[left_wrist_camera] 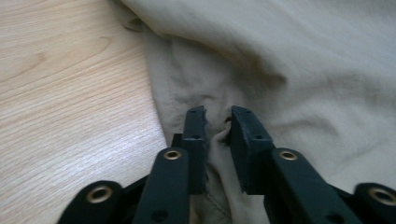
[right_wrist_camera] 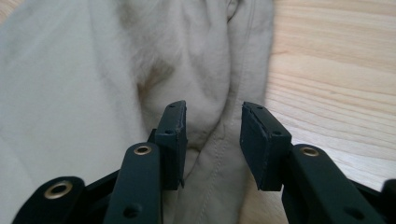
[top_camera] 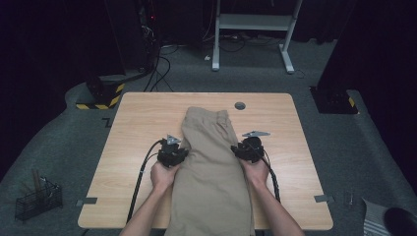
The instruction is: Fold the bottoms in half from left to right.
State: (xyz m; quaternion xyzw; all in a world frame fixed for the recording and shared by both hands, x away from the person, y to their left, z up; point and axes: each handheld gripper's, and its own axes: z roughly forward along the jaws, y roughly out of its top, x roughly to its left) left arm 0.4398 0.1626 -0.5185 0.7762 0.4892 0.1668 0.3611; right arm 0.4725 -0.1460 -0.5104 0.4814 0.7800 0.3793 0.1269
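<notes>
Khaki trousers (top_camera: 211, 167) lay lengthwise mid-worktop (top_camera: 137, 118). Left hand-held gripper (left_wrist_camera: 217, 122) pinched seam fold at left edge; right hand-held gripper (right_wrist_camera: 211, 122) stood released, fabric loose between jaws (no pad contact). Risk: one-sided lift would skew the fold; thin pinch might slip.

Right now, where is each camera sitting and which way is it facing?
High view: above the person's side, facing forward and down on the table; forearms and both grippers show.
Left gripper view: rides the left gripper, facing the khaki trousers; black jaws show.
Right gripper view: rides the right gripper, facing the trousers' other edge.
All three share trousers and table.
</notes>
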